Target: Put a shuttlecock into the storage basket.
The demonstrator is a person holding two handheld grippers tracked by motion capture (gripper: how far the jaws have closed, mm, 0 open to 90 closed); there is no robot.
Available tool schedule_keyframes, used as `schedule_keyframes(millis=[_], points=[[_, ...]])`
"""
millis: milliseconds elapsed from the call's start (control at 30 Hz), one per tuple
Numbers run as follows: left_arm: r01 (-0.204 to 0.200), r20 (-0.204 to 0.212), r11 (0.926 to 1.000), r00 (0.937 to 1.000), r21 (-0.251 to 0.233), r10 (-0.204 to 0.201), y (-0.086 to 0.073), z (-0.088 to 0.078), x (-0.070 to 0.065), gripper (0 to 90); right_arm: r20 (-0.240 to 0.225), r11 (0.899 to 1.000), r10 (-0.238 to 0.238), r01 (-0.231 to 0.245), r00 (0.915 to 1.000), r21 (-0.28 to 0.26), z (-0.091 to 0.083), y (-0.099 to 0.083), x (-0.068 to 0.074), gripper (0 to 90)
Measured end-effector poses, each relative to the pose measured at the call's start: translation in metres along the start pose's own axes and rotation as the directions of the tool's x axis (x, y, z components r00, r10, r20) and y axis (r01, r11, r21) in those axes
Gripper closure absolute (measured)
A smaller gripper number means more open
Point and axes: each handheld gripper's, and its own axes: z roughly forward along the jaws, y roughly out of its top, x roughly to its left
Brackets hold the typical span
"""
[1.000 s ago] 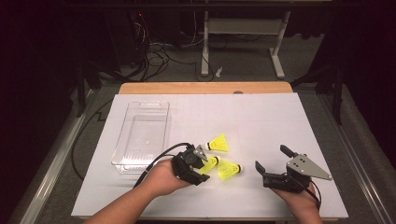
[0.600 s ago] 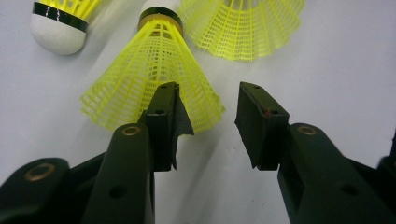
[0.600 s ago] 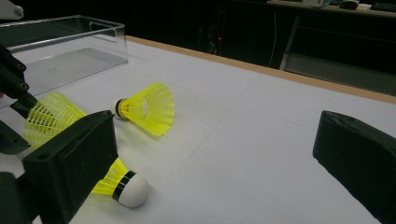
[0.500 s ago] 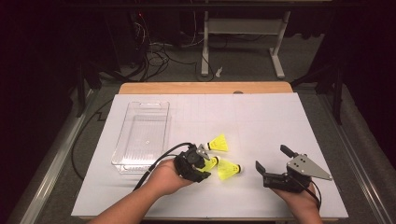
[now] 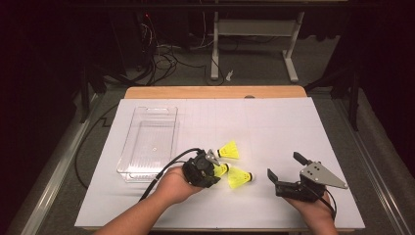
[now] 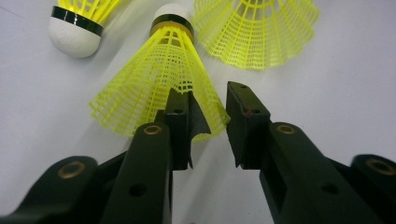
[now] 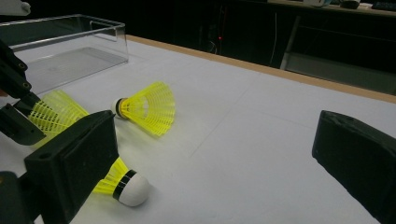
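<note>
Three yellow shuttlecocks with white corks lie close together on the white table cover. My left gripper has its jaws on either side of the skirt rim of the middle shuttlecock. The jaws have just been closing; the left pad touches the mesh and a small gap shows at the right pad. The far shuttlecock and the near shuttlecock lie loose beside it. My right gripper rests open on the table to the right, with nothing between its jaws.
A clear plastic tray stands empty left of the shuttlecocks. The table's wooden far edge runs behind the cover. A black cable trails from the left gripper along the tray's near corner.
</note>
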Motion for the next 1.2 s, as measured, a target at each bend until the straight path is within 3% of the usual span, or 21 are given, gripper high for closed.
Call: schedule_keyframes(millis=[633, 733, 1200], points=[[0.046, -0.038, 0.9989, 0.9982, -0.010, -0.046, 0.0000, -0.0040, 0.0029, 83.6, 0.002, 1.000, -0.002, 0.002, 1.0000, 0.000, -0.0004, 0.0003, 0.0001, 0.9], [0.042, -0.054, 0.9991, 0.9976, -0.010, -0.043, -0.0001, -0.0046, 0.0028, 86.0, 0.004, 1.000, 0.000, 0.000, 1.0000, 0.000, -0.0007, 0.0004, 0.0002, 0.9], [0.019, -0.050, 0.9998, 0.9986, -0.002, -0.019, -0.0009, -0.0078, 0.0024, 89.4, -0.001, 1.000, -0.004, 0.004, 1.0000, -0.001, -0.0001, 0.0002, 0.0006, 1.2]])
